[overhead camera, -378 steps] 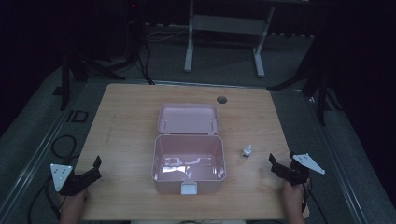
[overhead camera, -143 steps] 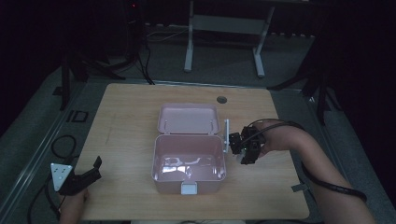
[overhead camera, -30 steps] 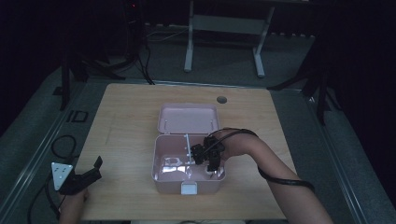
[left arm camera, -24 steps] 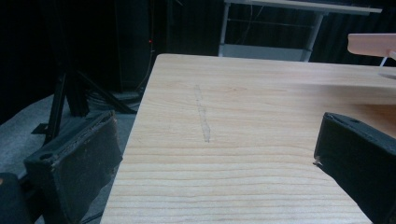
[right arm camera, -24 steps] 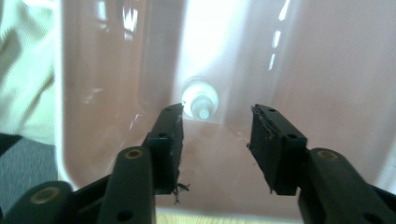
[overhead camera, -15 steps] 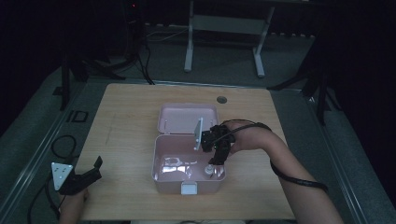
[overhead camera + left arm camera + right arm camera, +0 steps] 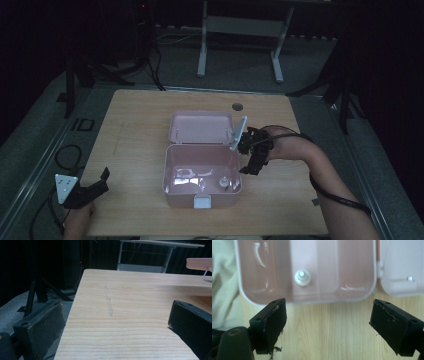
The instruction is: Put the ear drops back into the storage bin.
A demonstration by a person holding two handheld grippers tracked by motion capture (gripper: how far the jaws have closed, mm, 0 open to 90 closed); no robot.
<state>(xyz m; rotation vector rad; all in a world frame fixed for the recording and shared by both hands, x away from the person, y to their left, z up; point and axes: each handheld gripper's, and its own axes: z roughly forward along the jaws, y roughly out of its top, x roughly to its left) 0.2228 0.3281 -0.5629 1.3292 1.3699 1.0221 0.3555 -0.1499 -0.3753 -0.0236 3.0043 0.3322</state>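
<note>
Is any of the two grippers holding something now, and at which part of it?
Nothing is held. The right gripper is open over the table beside the pink box; the small white object lies inside the box. The left gripper is open too.

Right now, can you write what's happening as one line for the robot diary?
right gripper: open, beside pink box | small white piece: inside box | left gripper: open, idle at table corner

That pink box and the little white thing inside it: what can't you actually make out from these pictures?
- What the small white object is: too small in the high view, blurred in the right gripper view.
- The pink box floor: glare hides detail in both views.
- Its lid: cut off by the right gripper view's edge.
- The box in the left gripper view: cut off at the right edge.
</note>
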